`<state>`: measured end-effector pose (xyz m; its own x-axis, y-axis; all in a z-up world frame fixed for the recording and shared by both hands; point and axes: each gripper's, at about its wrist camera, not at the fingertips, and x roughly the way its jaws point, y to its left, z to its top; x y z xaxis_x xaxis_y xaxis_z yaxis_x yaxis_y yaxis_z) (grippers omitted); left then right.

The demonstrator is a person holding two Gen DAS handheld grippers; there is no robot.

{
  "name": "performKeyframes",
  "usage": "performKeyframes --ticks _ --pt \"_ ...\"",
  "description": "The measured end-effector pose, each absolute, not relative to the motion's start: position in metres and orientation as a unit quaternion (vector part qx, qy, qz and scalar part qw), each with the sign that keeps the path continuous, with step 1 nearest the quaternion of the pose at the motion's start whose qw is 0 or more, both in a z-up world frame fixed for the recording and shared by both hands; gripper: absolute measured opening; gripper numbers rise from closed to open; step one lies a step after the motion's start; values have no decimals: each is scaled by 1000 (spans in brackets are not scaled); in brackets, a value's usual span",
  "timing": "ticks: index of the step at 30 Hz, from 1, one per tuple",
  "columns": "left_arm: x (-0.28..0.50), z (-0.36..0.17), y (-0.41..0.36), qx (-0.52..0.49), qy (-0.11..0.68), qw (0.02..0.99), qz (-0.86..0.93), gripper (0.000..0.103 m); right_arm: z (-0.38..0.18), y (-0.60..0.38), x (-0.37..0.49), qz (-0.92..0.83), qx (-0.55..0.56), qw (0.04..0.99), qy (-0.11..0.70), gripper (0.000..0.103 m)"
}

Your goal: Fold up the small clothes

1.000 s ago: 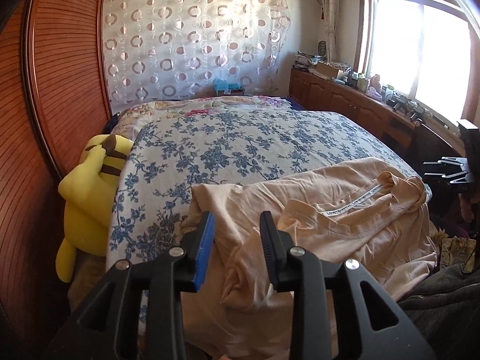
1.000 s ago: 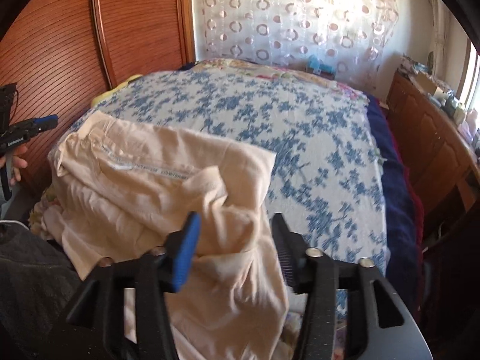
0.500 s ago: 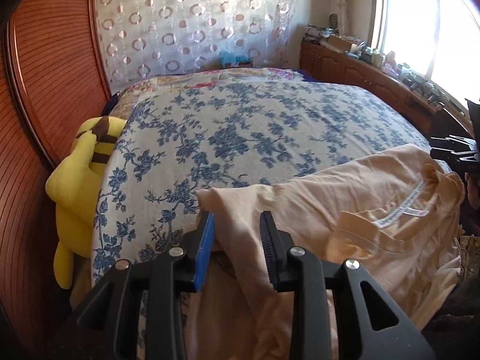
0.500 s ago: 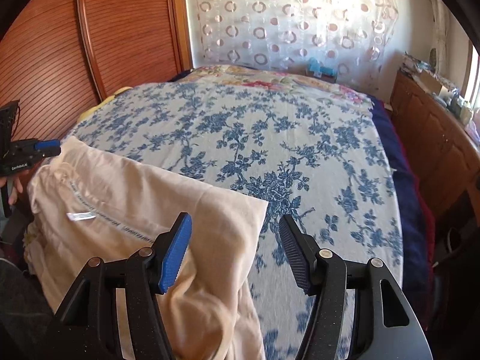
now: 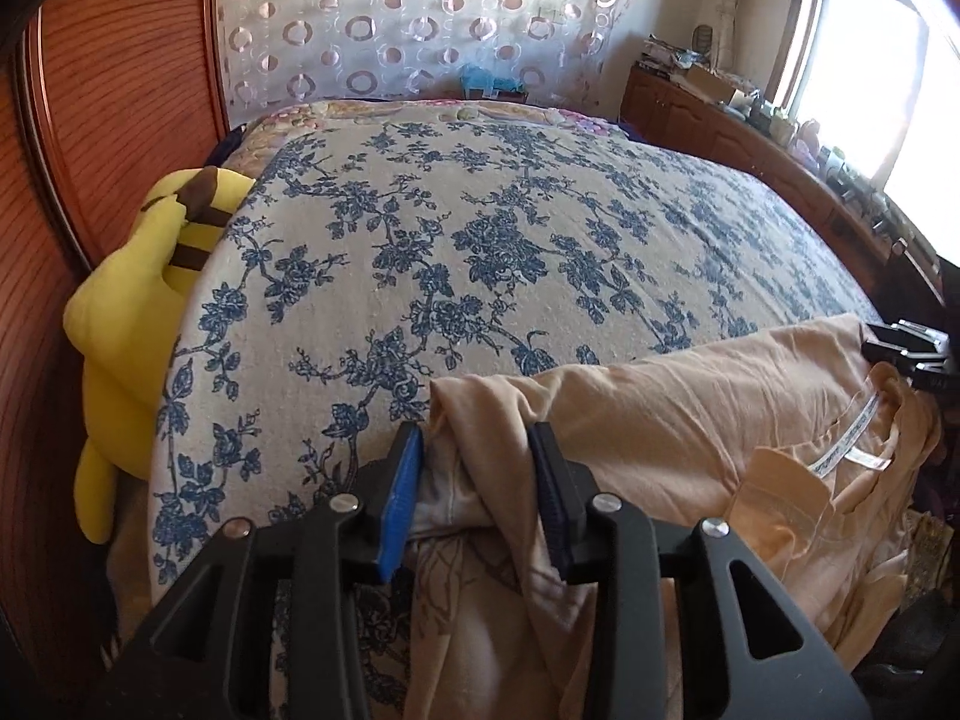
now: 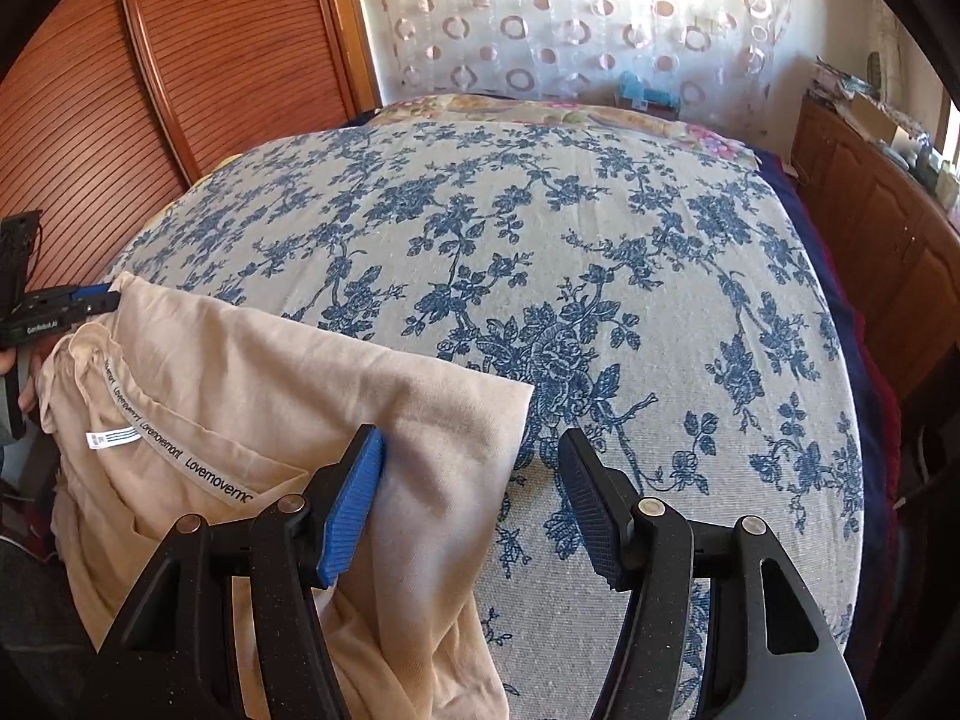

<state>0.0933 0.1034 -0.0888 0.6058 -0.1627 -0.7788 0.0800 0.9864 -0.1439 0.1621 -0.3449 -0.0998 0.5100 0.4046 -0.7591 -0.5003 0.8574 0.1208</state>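
risk: my left jaws (image 5: pixel 474 498) are opening with a bunched corner of the peach cotton t-shirt (image 5: pixel 690 420) between them, so that corner may slump unevenly. my right jaws (image 6: pixel 468 498) stand wide, gripping nothing, the other corner loose between them. the shirt lies wrinkled, neck label up, at the near edge of the blue-flowered bed (image 6: pixel 600 252).

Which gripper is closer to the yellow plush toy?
Left. The left gripper is at the garment's corner on the plush toy's side; the right gripper is at the opposite corner.
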Motion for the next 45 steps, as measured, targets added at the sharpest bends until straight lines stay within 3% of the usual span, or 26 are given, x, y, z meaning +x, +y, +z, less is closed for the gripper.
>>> performKeyframes --ticks 14,16,17,21,28,45 --pt "98 -90 97 -19 422 904 -71 41 -101 -339 163 255 -68 869 418 62" --pt "98 -90 97 -20 422 904 -73 37 -101 -338 163 264 -66 866 419 53" --pt "98 -90 97 -24 421 903 -79 28 -100 -337 162 272 -65 864 420 45" --pt "93 -88 95 -39 421 901 -98 11 -99 -330 158 302 -64 851 425 11" --pt "53 -35 83 -62 353 923 -138 6 -67 -345 130 287 -21 883 369 7" --pt "-22 153 69 -43 150 974 -167 6 107 -399 32 273 -20 945 181 6"
